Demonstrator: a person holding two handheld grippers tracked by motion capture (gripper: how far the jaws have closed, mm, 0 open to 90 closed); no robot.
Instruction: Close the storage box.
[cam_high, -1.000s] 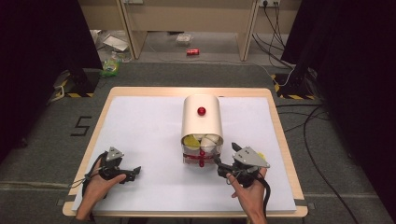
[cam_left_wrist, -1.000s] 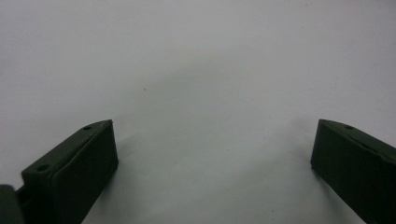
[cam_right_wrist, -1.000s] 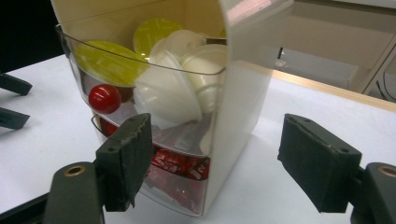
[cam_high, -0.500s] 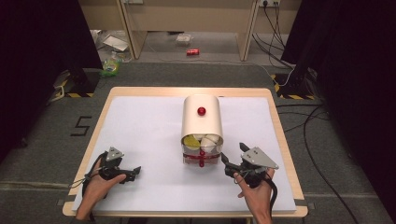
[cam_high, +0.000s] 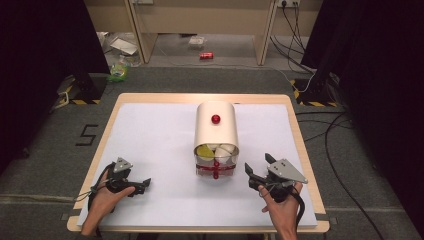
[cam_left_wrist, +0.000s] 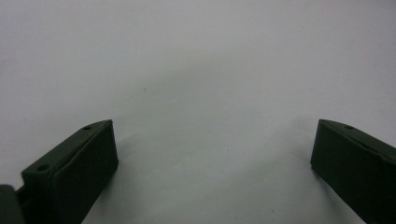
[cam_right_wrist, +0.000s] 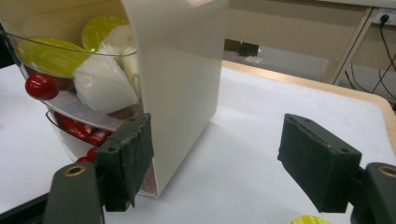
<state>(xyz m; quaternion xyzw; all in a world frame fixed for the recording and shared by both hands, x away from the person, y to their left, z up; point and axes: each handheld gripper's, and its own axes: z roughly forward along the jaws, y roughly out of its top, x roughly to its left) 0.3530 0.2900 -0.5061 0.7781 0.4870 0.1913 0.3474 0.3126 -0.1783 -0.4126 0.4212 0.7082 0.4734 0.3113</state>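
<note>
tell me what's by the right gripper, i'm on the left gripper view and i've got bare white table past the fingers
observer: A cream capsule holder with a red knob on top stands mid-table. The right gripper sits just right of its open front.
operator: is that gripper open
observer: Yes. In the right gripper view its fingers are spread wide with nothing between them.
operator: what's in the holder
observer: Yellow and white capsules fill the upper clear drawer, and red capsules fill the one below.
</note>
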